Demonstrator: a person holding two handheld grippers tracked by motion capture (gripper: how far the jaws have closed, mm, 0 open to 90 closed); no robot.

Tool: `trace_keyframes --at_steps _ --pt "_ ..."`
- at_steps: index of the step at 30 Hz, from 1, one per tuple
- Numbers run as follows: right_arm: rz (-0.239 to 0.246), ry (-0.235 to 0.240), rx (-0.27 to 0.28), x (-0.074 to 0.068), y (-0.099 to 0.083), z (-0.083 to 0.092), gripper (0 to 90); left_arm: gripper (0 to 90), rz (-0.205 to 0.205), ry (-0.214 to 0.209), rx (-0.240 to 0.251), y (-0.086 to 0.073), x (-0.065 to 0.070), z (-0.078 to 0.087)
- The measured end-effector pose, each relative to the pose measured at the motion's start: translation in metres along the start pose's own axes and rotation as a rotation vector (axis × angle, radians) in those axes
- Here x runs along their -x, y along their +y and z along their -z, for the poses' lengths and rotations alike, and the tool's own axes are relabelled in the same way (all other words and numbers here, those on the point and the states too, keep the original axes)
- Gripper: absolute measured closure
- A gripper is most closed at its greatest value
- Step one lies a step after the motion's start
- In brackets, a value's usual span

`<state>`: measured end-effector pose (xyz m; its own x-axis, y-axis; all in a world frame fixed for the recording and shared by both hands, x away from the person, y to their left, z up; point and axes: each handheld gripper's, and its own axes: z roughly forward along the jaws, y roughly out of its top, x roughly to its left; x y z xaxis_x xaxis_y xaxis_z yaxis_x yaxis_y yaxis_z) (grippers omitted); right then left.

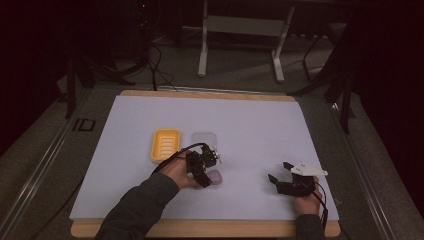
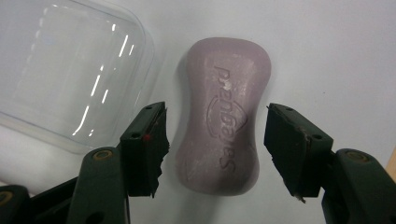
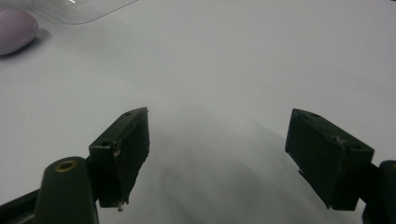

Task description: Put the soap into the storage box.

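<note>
We find the soap bar lying flat on the white table sheet, near the person's edge and left of centre, with its embossed face up. The left gripper hangs over it with jaws spread, one on each long side of the bar and neither touching it.

We judge the bar to be rigid, moderately heavy for its size, and dry, given its chalky white scuffs. Its rounded, smooth flanks may let it slip out under a squeeze. We recommend gripping across the narrow waist, where the sides curve inward and the pads can seat; the jaws are already lined up close to that point.

A clear plastic lid lies just beside the bar on the far-left side in the left gripper view. We expect the nearer jaw to pass between the two, with little room to spare. A yellow soap dish sits next to the lid in the high view, well clear of the bar.

The right gripper rests to the right, jaws spread and holding nothing, over bare sheet, well apart from the bar.
</note>
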<state>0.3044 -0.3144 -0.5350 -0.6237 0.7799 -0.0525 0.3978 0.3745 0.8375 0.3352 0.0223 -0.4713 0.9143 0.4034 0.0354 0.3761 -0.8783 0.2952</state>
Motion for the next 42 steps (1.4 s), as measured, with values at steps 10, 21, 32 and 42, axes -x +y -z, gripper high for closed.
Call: trace_keyframes --at_steps 10,21,32,42 --pt "0.003 -0.001 -0.001 0.000 0.000 0.000 21.4 39.5 -0.007 -0.011 -0.028 0.003 0.001 -0.010" --pt "0.003 0.000 -0.002 0.000 0.000 0.000 21.4 39.4 -0.011 -0.017 -0.057 0.006 0.002 -0.017" --pt "0.005 0.000 -0.002 0.000 0.000 0.000 21.4 40.0 -0.032 -0.018 -0.098 0.010 0.001 -0.023" --pt "0.005 0.000 -0.002 0.000 0.000 0.000 21.4 41.7 -0.038 -0.028 -0.122 0.013 0.001 -0.029"
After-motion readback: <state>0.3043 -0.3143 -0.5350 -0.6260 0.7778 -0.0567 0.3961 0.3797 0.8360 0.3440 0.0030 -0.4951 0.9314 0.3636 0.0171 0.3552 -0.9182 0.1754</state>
